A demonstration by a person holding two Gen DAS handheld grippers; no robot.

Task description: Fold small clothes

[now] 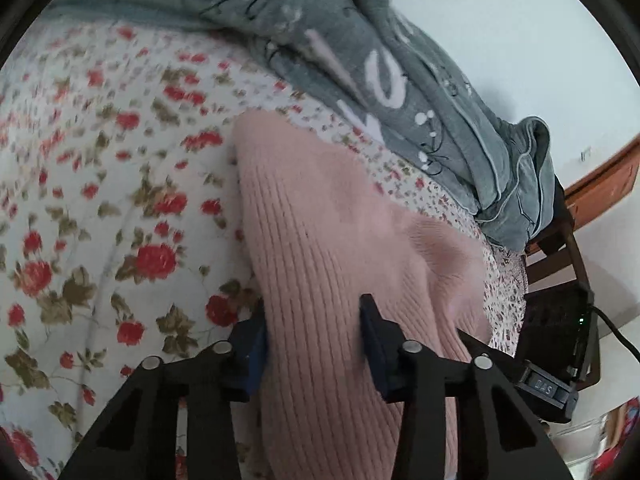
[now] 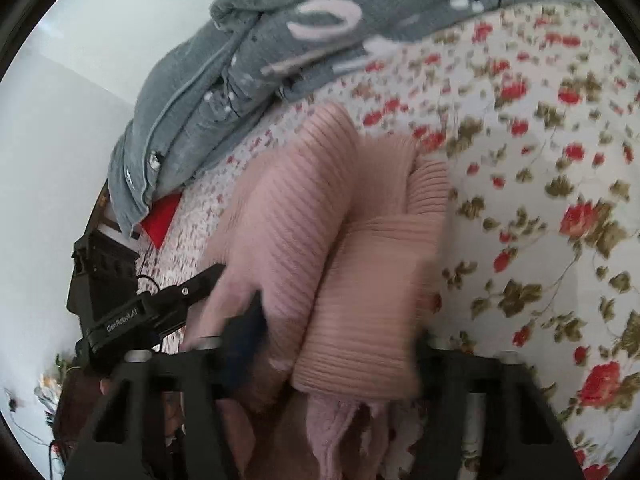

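left gripper [image 1: 312,332]: fingers part-closed, straddling a fold of the pink ribbed knit garment [image 1: 320,240], grip uncertain | right gripper [image 2: 336,344]: likewise, bunched knit between | garment on floral bedsheet [image 1: 100,200], long axis running away, both hands equally near | grey blanket [image 1: 360,60] beyond

The bed is covered by a white sheet [image 1: 100,208] printed with red roses and olive leaves. A grey patterned blanket [image 1: 360,52] lies bunched along its far edge. Beyond stands a plain pale wall [image 1: 500,32]. Brown wooden trim [image 1: 604,176], possibly a bed frame, adjoins it.
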